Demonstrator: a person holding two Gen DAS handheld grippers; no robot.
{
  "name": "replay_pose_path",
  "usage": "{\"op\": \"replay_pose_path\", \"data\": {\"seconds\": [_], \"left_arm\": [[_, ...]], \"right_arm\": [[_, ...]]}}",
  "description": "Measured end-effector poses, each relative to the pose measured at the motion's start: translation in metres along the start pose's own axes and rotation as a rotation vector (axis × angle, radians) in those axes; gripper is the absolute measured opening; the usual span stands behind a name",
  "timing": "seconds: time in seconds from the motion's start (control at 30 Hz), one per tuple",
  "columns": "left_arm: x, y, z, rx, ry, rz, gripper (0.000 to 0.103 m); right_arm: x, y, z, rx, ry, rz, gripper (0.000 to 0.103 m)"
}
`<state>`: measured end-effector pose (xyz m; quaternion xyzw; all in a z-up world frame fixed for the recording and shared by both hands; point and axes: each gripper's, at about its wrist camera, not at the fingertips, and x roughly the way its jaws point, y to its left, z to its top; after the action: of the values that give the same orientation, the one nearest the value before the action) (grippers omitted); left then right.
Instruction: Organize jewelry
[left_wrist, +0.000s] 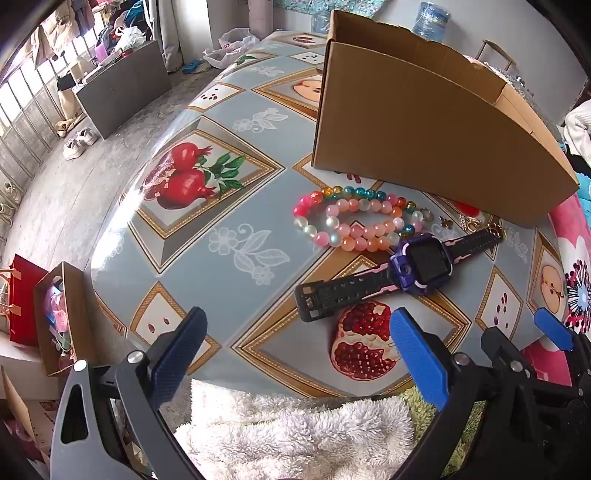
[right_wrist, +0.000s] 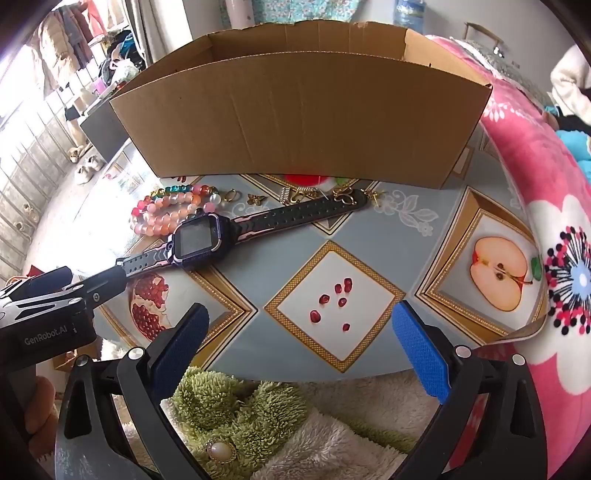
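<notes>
1. The watch (left_wrist: 413, 271) lies flat on the table (left_wrist: 207, 206), strap stretched out. In the left wrist view it sits at about one o'clock from the left gripper (left_wrist: 295, 354), its long axis running from eight o'clock up to two o'clock.
2. The bead bracelets (left_wrist: 354, 218) are heaped just beyond the watch at twelve o'clock, touching or nearly touching its case. Small gold charms (right_wrist: 299, 195) are strewn along the foot of the cardboard box (right_wrist: 303, 122), beside the far strap end.
3. Both sets of fingers stand wide and hold nothing. The left gripper hangs over the near table edge; the near strap tip lies just ahead of it, between the lines of its two pads.
4. From the right gripper (right_wrist: 301, 347), the watch lies at eleven o'clock, farther off. The left hand looks nearer to it.
5. Likely next move: pinch the strap across its narrow width, then lift it over the box's near wall.
6. Room: bare table lies in front of both grippers. A pink blanket (right_wrist: 524, 177) crowds the three o'clock side, and the box wall closes off twelve o'clock.
</notes>
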<state>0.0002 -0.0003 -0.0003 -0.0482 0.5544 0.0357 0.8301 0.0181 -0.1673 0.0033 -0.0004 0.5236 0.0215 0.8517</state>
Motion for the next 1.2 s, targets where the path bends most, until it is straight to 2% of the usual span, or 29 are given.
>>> {"op": "replay_pose_path", "data": {"seconds": [1.2], "left_arm": [[-0.0035, 0.0024, 0.0002, 0.0, -0.003, 0.004, 0.097]], "right_arm": [[-0.0045, -0.0069, 0.0026, 0.007, 0.001, 0.007, 0.095]]}}
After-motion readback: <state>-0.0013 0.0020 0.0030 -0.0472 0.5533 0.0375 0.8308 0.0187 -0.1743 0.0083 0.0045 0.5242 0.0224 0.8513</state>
